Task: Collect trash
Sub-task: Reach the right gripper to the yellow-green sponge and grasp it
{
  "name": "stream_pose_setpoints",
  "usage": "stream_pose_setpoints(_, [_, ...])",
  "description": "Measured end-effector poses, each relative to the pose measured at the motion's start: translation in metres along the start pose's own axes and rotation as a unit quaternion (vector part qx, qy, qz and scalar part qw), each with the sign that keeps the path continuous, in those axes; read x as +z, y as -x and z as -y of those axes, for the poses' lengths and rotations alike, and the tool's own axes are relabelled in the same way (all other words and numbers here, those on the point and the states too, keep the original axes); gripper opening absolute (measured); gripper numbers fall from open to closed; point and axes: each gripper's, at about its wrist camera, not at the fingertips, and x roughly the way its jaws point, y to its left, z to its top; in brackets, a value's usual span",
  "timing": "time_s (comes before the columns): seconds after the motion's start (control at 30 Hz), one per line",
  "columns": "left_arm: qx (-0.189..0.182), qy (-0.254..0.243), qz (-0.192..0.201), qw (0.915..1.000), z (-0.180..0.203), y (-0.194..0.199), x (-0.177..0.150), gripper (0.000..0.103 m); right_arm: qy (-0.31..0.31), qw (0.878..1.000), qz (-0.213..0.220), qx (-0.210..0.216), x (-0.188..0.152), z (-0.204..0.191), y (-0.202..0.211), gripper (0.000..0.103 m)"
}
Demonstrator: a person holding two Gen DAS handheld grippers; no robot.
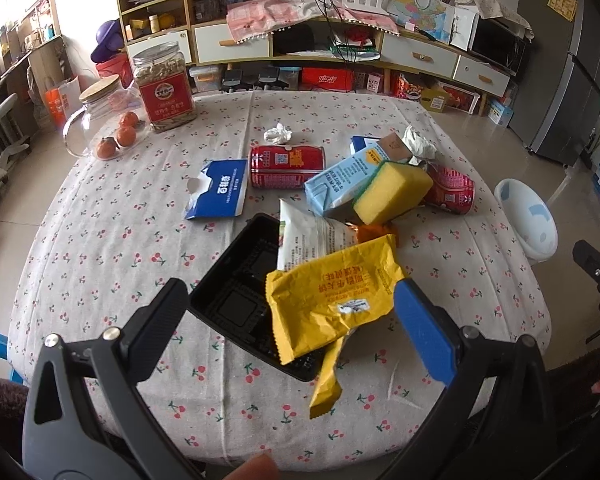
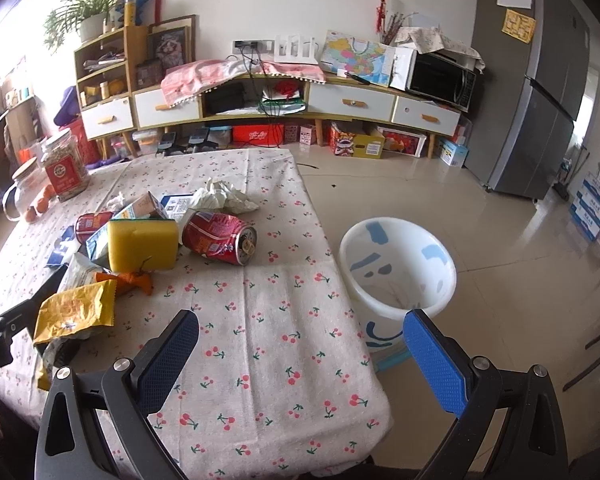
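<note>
Left gripper [image 1: 288, 316] wide open around yellow wrapper [image 1: 332, 300] on black tray [image 1: 236, 280], touching nothing, right gripper [image 2: 300, 356] open, empty, above table [image 2: 268, 320].

Legible text is scarce. Blue carton [image 1: 217, 190], flattened near the table's left-centre: white Chinese characters, reading roughly "百醇奶", uncertain. Yellow wrapper [image 1: 332, 300] by the near edge: red Chinese print, upside down, unreadable. Red can [image 1: 286, 166]: QR code. Jar [image 1: 165, 87], far left corner: red label, characters too small.
</note>
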Motion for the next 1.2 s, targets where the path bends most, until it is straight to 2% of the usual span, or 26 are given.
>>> stream_pose_setpoints(0.13, [-0.023,0.012,-0.022,0.9994,-0.020,-0.010,0.011,0.102,0.007,1.000,-0.021,0.021,0.017,0.000,-0.002,0.103])
stream_pose_setpoints(0.27, [-0.034,-0.010,-0.055,0.9979,-0.032,-0.020,0.021,0.102,0.015,0.998,-0.045,0.035,0.034,-0.003,-0.012,0.103])
stream_pose_setpoints(0.33, [-0.048,-0.004,-0.074,0.9961,-0.040,-0.026,0.027,0.102,0.015,0.997,-0.055,0.050,0.041,-0.006,-0.018,0.103])
stream_pose_setpoints(0.47, [-0.070,0.002,-0.131,0.9889,-0.052,-0.039,0.041,0.102,0.022,0.995,-0.071,0.068,0.054,-0.015,-0.032,0.103])
stream_pose_setpoints(0.53, [-0.083,0.007,-0.156,0.9843,-0.057,-0.048,0.048,0.099,0.027,0.994,-0.074,0.072,0.058,-0.021,-0.037,0.103])
stream_pose_setpoints(0.6, [-0.099,0.011,-0.170,0.9804,-0.058,-0.056,0.053,0.089,0.027,0.994,-0.076,0.076,0.061,-0.024,-0.042,0.103])
stream_pose_setpoints(0.83, [-0.137,-0.004,-0.211,0.9679,-0.042,-0.090,0.050,0.077,0.017,0.990,-0.105,0.088,0.066,-0.030,-0.069,0.103])
stream_pose_setpoints(1.0, [-0.169,0.015,-0.230,0.9582,-0.035,-0.114,0.049,0.061,0.037,0.988,-0.116,0.096,0.075,-0.047,-0.079,0.103])
stream_pose_setpoints(1.07, [-0.186,0.022,-0.230,0.9550,-0.033,-0.118,0.049,0.051,0.046,0.986,-0.121,0.109,0.081,-0.058,-0.083,0.103])
stream_pose_setpoints(1.1, [-0.194,0.025,-0.231,0.9530,-0.032,-0.119,0.048,0.041,0.049,0.985,-0.122,0.115,0.083,-0.063,-0.086,0.103])
stream_pose_setpoints(1.13, [-0.197,0.027,-0.231,0.9523,-0.032,-0.120,0.047,0.037,0.051,0.983,-0.125,0.121,0.085,-0.069,-0.089,0.103])
stream_pose_setpoints(1.2, [-0.200,0.027,-0.229,0.9523,-0.035,-0.120,0.045,0.021,0.058,0.981,-0.131,0.132,0.088,-0.082,-0.095,0.103])
